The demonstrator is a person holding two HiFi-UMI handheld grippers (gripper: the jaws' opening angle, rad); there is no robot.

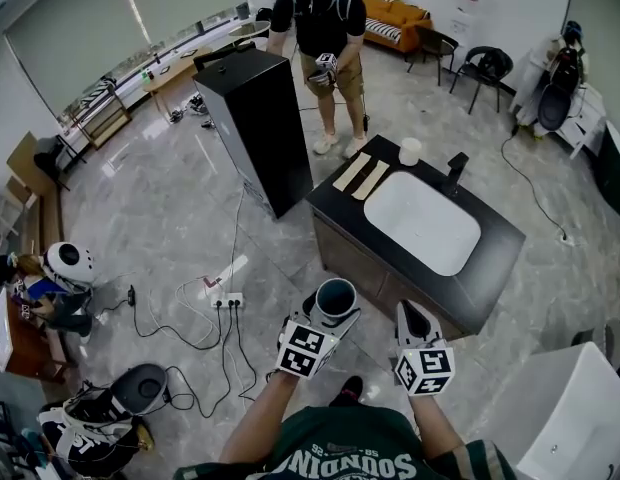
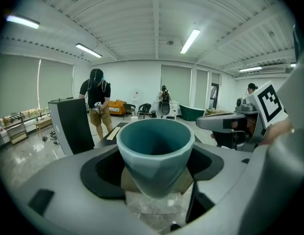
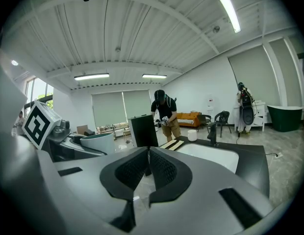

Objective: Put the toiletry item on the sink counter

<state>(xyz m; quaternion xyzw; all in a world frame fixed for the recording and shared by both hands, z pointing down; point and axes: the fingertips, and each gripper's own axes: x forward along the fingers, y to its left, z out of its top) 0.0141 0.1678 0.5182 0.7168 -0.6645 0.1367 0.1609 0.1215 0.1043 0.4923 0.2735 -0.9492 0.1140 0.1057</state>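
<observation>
A teal cup (image 1: 336, 298) with a pale rim stands upright between the jaws of my left gripper (image 1: 333, 320), which is shut on it; the left gripper view fills with the same cup (image 2: 155, 153). My right gripper (image 1: 414, 320) is shut with nothing in it, its pads (image 3: 161, 169) meeting. Both hover over the floor just short of the black sink counter (image 1: 490, 268) with its white basin (image 1: 422, 222) and black faucet (image 1: 455, 170). On the counter's far side stand a white cup (image 1: 410, 151) and two pale wooden strips (image 1: 361, 176).
A person (image 1: 325, 38) holding grippers stands beyond the counter. A tall black cabinet (image 1: 255, 128) stands left of it. Cables and a power strip (image 1: 226, 299) lie on the floor to my left. A white tub (image 1: 580, 413) sits at the lower right.
</observation>
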